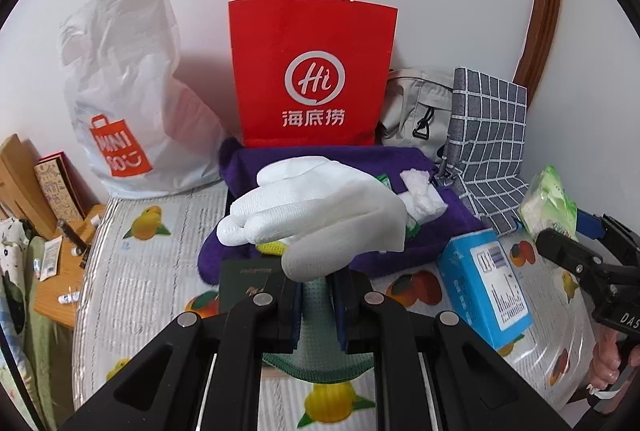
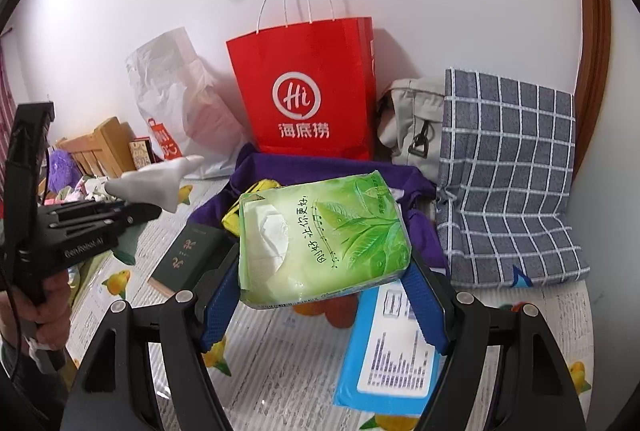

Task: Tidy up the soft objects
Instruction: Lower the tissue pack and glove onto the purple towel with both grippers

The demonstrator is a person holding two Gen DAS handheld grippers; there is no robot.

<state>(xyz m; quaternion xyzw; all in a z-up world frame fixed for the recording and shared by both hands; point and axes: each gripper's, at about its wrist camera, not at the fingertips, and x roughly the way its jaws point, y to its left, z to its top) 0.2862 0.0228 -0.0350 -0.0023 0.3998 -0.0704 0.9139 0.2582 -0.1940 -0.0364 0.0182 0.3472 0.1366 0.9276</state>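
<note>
My left gripper [image 1: 316, 305] is shut on a white glove [image 1: 320, 215], holding it by the cuff above the bed. The glove also shows in the right wrist view [image 2: 156, 179] at the left. My right gripper [image 2: 324, 295] is shut on a green tissue pack [image 2: 324, 239] and holds it above the bed; the pack shows at the right in the left wrist view [image 1: 550, 207]. A purple cloth [image 1: 360, 167] lies beyond both, with small white and yellow items on it. A red paper bag [image 1: 312, 71] stands upright behind it against the wall.
A white plastic bag [image 1: 128, 103] leans left of the red bag. A grey checked cloth bag [image 1: 488, 143] and a beige bag [image 1: 416, 107] stand at the right. A blue box [image 1: 486, 283] and a dark green book [image 2: 188, 255] lie on the fruit-print bed cover [image 1: 152, 271].
</note>
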